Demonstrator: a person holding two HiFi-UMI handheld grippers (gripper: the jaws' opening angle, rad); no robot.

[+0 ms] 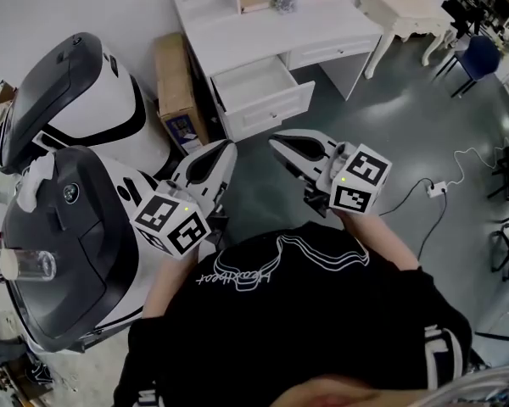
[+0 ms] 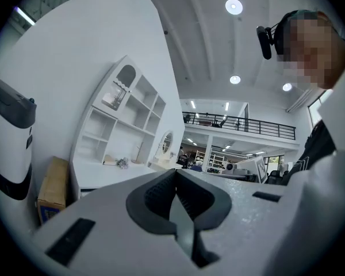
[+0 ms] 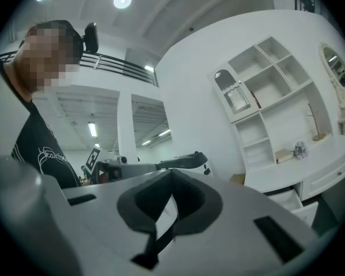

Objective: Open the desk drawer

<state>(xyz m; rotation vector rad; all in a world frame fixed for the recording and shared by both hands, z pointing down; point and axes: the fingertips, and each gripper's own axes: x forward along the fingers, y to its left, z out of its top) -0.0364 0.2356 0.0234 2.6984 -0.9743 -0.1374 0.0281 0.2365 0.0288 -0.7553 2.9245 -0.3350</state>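
The white desk [image 1: 271,32] stands ahead, with its left drawer [image 1: 254,87] pulled out and showing an empty inside. The drawer to its right [image 1: 331,53] is closed. Both grippers hang in the air close to the person's chest, well short of the desk. My left gripper [image 1: 229,147] has its jaws together with nothing between them, and so does my right gripper [image 1: 276,142]. The left gripper view shows its tips [image 2: 175,172] meeting in front of the desk's shelf unit [image 2: 121,125]. The right gripper view shows the open drawer [image 3: 287,203] at lower right.
Two large black-and-white machines [image 1: 68,100] [image 1: 59,253] stand at the left. A cardboard box [image 1: 176,83] leans beside the desk. A white dressing table [image 1: 399,7] and a blue chair [image 1: 478,58] are at the back right. A cable with a power strip [image 1: 433,189] lies on the floor.
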